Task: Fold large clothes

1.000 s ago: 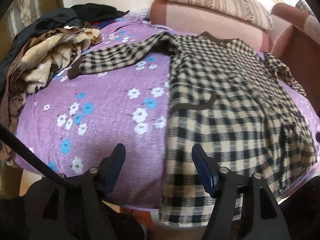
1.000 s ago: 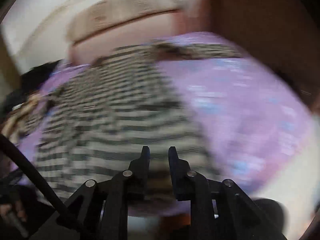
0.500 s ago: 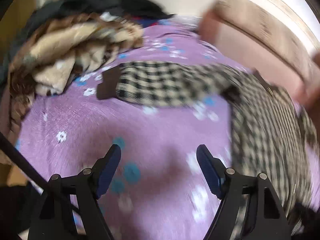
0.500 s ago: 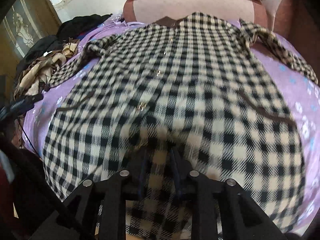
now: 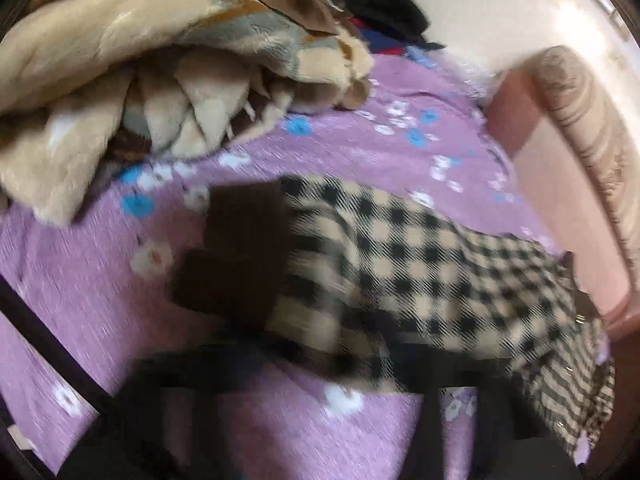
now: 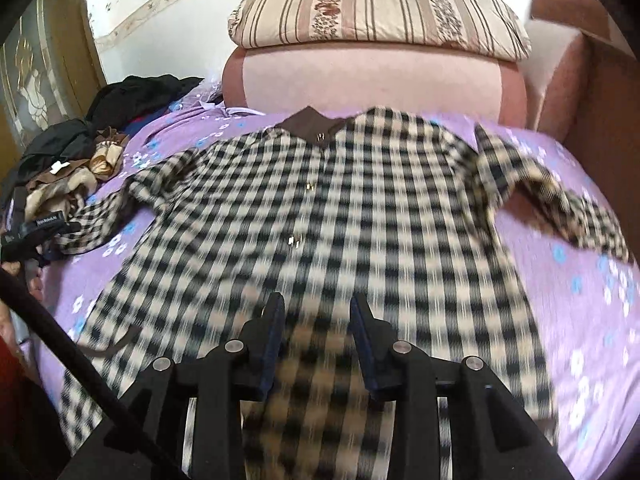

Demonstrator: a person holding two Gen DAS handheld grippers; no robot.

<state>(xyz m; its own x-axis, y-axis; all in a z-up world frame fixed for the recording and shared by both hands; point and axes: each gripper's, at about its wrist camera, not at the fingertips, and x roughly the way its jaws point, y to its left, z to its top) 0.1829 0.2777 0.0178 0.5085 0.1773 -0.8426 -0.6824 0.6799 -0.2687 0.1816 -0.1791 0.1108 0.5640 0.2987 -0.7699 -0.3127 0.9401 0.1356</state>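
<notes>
A large black-and-beige checked coat with a brown collar lies spread face up on the purple flowered bed cover, both sleeves out to the sides. My right gripper is open and empty just above the coat's lower front. In the left wrist view the coat's left sleeve with its brown cuff lies right in front of my left gripper. That gripper is blurred, and its jaws look spread wide, straddling the sleeve just behind the cuff.
A heap of beige fleece and dark clothes lies on the bed just beyond the cuff; it also shows at the left of the right wrist view. A pink headboard carries a striped pillow. A brown wooden side stands at the right.
My left gripper has swept left and forward to the sleeve's cuff. My right gripper has opened from nearly shut and pulled back a little above the coat's front.
</notes>
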